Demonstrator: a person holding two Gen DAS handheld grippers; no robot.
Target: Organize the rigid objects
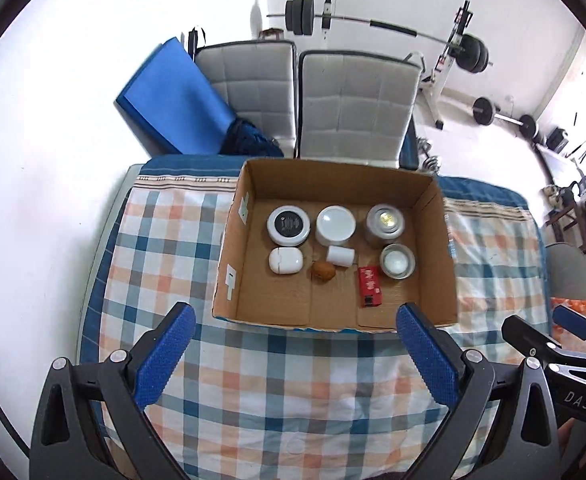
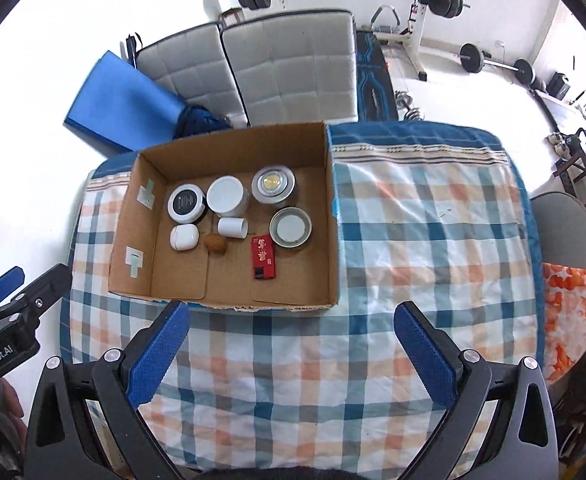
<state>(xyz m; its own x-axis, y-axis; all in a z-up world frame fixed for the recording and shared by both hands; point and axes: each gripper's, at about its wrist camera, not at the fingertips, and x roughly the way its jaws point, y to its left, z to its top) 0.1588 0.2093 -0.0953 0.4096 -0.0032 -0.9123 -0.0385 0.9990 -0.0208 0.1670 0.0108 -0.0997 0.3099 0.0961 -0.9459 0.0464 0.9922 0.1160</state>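
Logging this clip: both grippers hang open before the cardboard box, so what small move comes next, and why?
Probably lower the right gripper toward the red box: it lies nearest the cardboard box's front wall, apart from the jars, and both grippers are empty.

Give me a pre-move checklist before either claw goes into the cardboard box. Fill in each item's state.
1. Left claw open and holding nothing: ok.
2. Right claw open and holding nothing: ok.
3. Both claws outside the cardboard box, above the checkered cloth: ok.
4. Box top open, contents visible from above: ok.
5. Red packet lying flat with free space on its near side: ok.
6. Brown nut-like object apart from the small white cylinder lying on its side: cannot tell; they sit very close.
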